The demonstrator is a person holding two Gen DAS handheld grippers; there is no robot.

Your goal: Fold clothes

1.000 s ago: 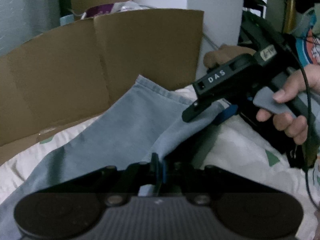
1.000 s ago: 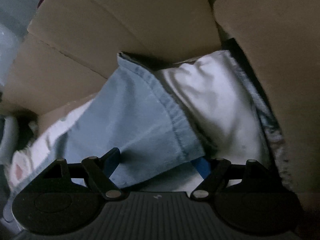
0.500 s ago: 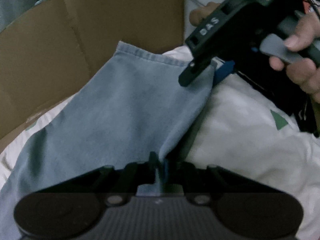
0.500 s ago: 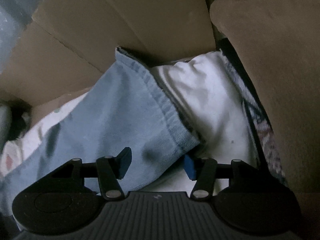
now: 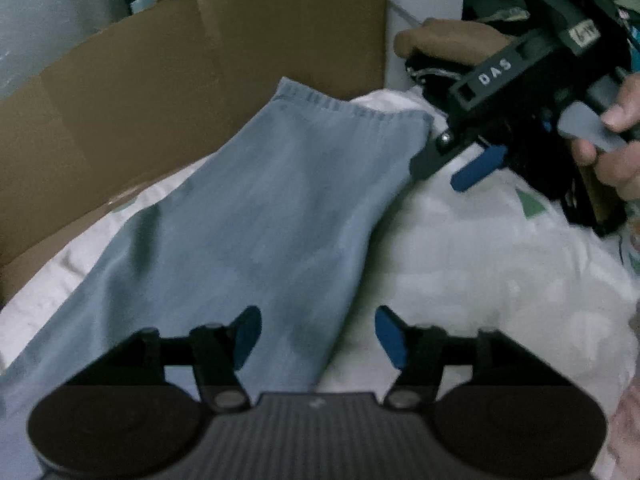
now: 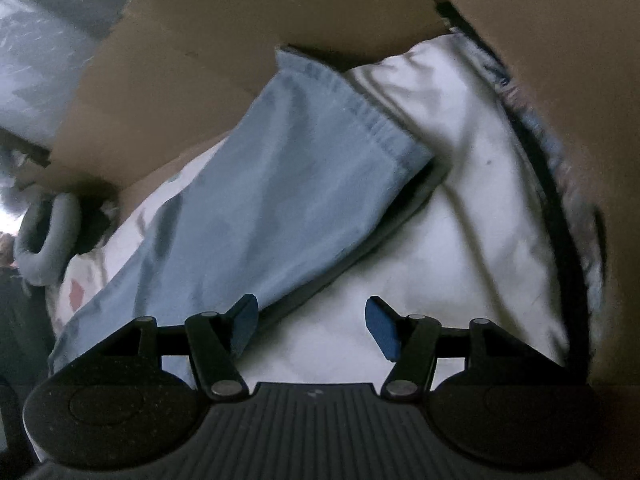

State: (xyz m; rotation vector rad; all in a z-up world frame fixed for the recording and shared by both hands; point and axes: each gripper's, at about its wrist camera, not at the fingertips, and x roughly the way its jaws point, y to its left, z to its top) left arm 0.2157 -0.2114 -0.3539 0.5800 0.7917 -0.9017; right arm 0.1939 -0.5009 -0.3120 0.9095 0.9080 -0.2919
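A light blue denim trouser leg (image 5: 280, 200) lies flat on the white bedding (image 5: 460, 248), its hem at the far end by the cardboard. My left gripper (image 5: 319, 336) hovers over the leg's near right edge; its jaws are opening and the pads touch no cloth. In the right wrist view the same leg (image 6: 288, 184) runs up to the left. My right gripper (image 6: 313, 324) is opening, with only bedding (image 6: 460, 200) between its pads and the denim edge beside its left pad. The left wrist view shows the right gripper (image 5: 452, 168) just right of the hem corner.
A cardboard sheet (image 5: 160, 80) stands along the far side, also behind the hem (image 6: 260, 28). A brown cushion (image 5: 448, 36) and dark clutter sit at the back right. A person's hand (image 5: 612, 148) holds the right gripper's handle. A grey ring-shaped thing (image 6: 44, 240) lies far left.
My left gripper let go of the pinched denim fold, opened wide and drew back; the leg now lies flat. My right gripper slid off the hem corner, toward the right.
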